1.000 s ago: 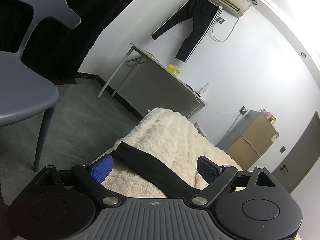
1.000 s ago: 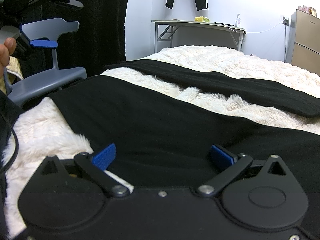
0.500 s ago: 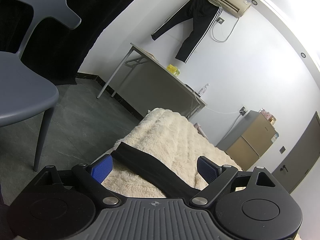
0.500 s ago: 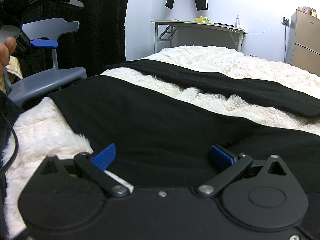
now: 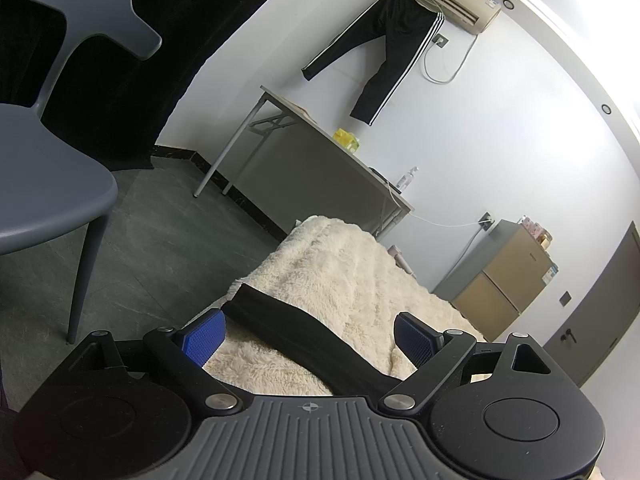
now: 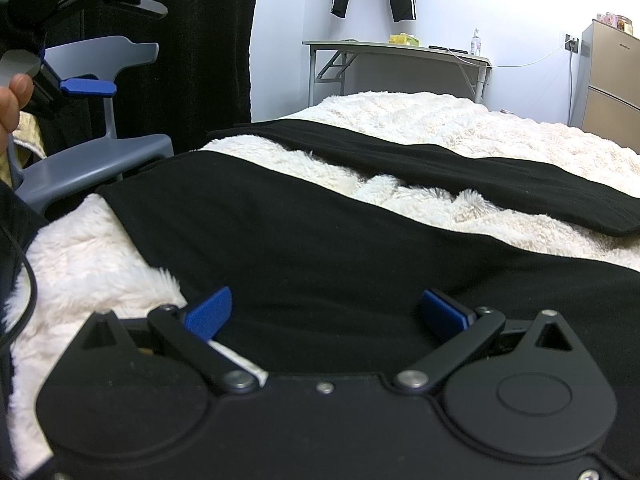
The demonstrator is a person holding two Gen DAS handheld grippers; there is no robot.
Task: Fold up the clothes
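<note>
Black fabric fills the middle of the right wrist view: a dark garment (image 6: 320,240), apparently trousers though the fisheye hides their full outline, lies spread on a cream fleece blanket (image 6: 460,120).

Going left to right in that view, a grey chair (image 6: 100,160) stands off the blanket's left edge, and above it the left gripper (image 6: 86,86) is held up in a hand (image 6: 12,96), well apart from the cloth. Next comes the garment's near panel, its long axis running from lower right up toward the chair. The right gripper (image 6: 326,312) hovers low over this panel, fingers spread wide with nothing between them, the cloth directly under and ahead of the fingertips; whether the pads touch it I cannot tell. A second strip (image 6: 460,176) lies farther back, slanting down to the right, with a wedge of blanket showing between the two.

From the left wrist view, the left gripper (image 5: 308,338) also stands wide apart and empty, looking down along that far strip (image 5: 296,332).

The right hand is clearly nearer, so a pinch at the near edge looks like the likely next move. Nothing sits on the fabric; the chair beside the left edge is the only thing crowding a sweep that way. A folding table (image 6: 396,50) and a cabinet (image 6: 608,80) stand against the wall, clear of the work.
</note>
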